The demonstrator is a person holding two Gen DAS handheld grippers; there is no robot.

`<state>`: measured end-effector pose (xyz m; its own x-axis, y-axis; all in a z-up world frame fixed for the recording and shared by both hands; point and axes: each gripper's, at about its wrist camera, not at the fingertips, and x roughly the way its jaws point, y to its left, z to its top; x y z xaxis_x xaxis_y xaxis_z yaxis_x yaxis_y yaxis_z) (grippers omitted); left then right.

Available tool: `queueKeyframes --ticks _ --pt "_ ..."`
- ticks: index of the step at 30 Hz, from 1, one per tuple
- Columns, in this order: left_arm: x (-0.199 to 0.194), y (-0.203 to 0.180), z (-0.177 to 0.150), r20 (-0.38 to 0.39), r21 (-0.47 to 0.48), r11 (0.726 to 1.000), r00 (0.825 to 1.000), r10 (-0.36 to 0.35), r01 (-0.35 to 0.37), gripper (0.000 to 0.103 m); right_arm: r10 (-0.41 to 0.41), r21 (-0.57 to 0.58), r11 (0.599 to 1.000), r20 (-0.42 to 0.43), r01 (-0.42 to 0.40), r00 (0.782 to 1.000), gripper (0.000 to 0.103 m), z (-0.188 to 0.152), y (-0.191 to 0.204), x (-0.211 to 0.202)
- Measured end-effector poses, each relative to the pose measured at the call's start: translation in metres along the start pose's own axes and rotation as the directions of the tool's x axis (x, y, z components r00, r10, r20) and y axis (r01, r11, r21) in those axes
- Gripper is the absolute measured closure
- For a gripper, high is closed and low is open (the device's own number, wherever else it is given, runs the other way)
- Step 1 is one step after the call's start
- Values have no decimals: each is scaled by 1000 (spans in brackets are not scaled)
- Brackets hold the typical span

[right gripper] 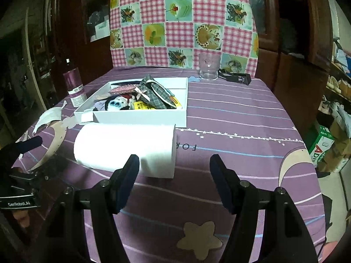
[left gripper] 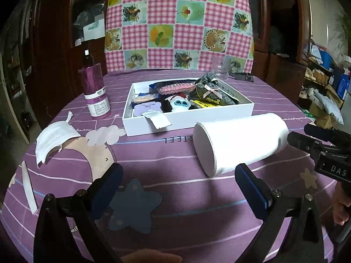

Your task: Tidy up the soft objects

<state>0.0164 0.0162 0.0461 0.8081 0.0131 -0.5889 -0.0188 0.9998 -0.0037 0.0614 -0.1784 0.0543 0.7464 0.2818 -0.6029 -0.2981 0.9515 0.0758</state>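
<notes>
Paper roll (right gripper: 125, 146) lies on its side on the tabletop (right gripper: 241, 114), just in front of the white box (right gripper: 140, 118), which already holds a plush toy (right gripper: 118, 104) and a cloth pouch (right gripper: 153, 94).

The roll's long axis runs left-right across the right view. Right tongs (right gripper: 174, 182) are open and empty, with the left finger at the roll's near side and the roll up and left of centre. Left tongs (left gripper: 178, 188) are open and empty, with the roll ahead to their right. The right hand looks nearer, so it is the likely one to pick. A face mask (left gripper: 54, 140) lies loose at far left.
</notes>
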Motion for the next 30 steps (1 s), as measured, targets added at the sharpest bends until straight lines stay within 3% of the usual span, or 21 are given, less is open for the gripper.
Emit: queueKeyframes --ticks 11,30 --pt "1 2 1 0 -9 1000 1000 -7 7 0 -36 -67 997 -19 35 999 36 -4 12 7" --pt "5 4 1 -18 -19 1000 1000 12 -13 0 -49 -56 997 -27 48 998 36 -4 10 9"
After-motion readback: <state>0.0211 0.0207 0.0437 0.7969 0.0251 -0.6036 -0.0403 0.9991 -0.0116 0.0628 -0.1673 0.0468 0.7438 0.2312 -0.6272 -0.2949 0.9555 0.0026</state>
